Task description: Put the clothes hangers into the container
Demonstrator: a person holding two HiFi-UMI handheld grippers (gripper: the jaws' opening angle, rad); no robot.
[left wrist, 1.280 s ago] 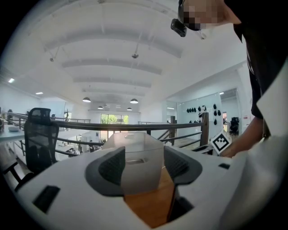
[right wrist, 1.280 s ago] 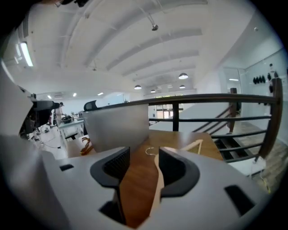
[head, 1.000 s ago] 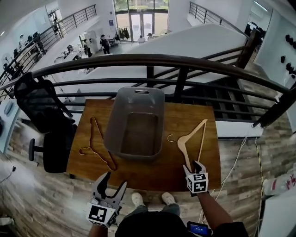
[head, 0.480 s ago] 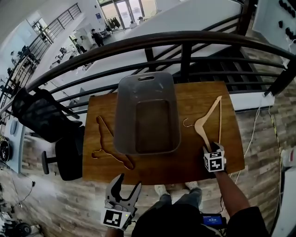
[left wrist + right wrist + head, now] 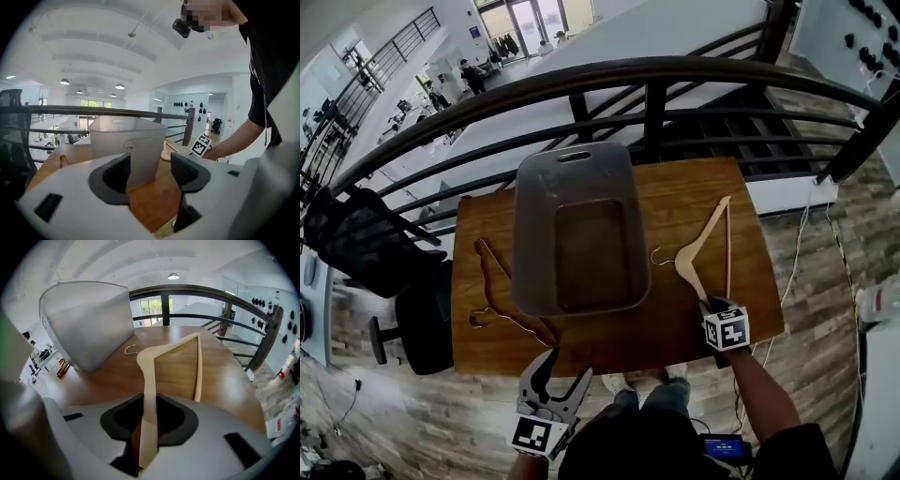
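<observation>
The grey plastic container (image 5: 530, 234) stands upright on the wooden table (image 5: 675, 197), a little toward the table's 12 o'clock edge and close to the dark railing (image 5: 609, 75). As far as the head view shows, nothing lies inside it.

At the container's 3 o'clock lies the light wooden hanger (image 5: 689, 267), flat on the table, with its wire hook turned toward the container wall and its lower arm running toward 5 o'clock. The right gripper (image 5: 707, 305) points steeply down at the end of that arm. Its jaws have just been closing, and in the right gripper view (image 5: 147, 416) they are clamped on the pale arm (image 5: 150, 380), which runs up between the dark pads. The rest of the hanger rests on the tabletop.

At the container's 8 o'clock, just beside its wall, a darker amber hanger (image 5: 497, 291) lies flat, and nothing touches it.

The left gripper (image 5: 567, 366) hangs at the table's 6 o'clock, off its near edge and apart from both hangers. In the left gripper view (image 5: 150, 171) its jaws stand wide apart with nothing between them, and the container (image 5: 126, 140) is visible beyond the gap.

A black office chair (image 5: 356, 244) sits off the table's 9 o'clock side.
</observation>
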